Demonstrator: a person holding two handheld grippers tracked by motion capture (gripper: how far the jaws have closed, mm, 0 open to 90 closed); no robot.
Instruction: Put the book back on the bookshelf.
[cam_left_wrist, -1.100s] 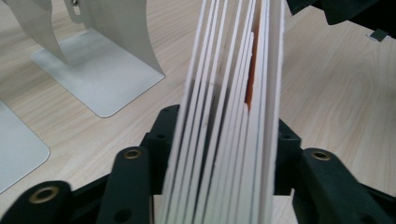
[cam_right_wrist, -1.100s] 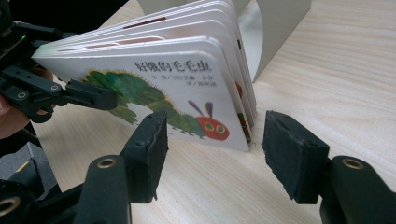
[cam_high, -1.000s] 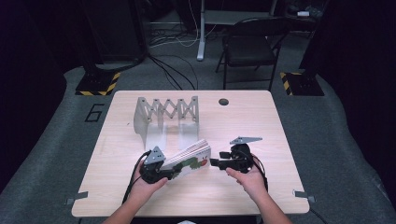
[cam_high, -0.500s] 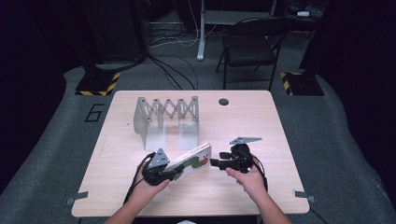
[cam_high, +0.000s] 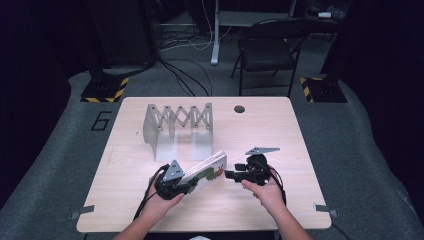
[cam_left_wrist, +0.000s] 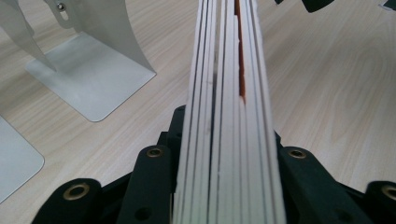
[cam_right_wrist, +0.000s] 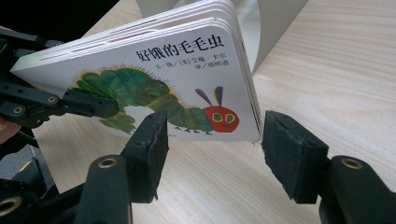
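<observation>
A thick white board book (cam_high: 206, 171) with a green caterpillar on its cover (cam_right_wrist: 163, 88) is held tilted just above the table front. My left gripper (cam_high: 189, 186) is shut on the book's near edge; its page edges (cam_left_wrist: 229, 116) run straight up between the jaws. My right gripper (cam_high: 229, 174) stands open just right of the book, jaws on either side of the lower cover corner (cam_right_wrist: 247, 133) without touching it. A silver accordion-style metal book rack (cam_high: 176, 122) stands behind on the table.
The rack's flat base plates (cam_left_wrist: 91, 77) lie close behind and left of the book. A dark round grommet hole (cam_high: 239, 109) sits near the table's far edge. A folding chair (cam_high: 267, 50) and cables are on the floor beyond the table.
The left gripper has tipped the book up more steeply and shifted it slightly right, toward the right gripper. The right gripper has stayed almost still and open.
</observation>
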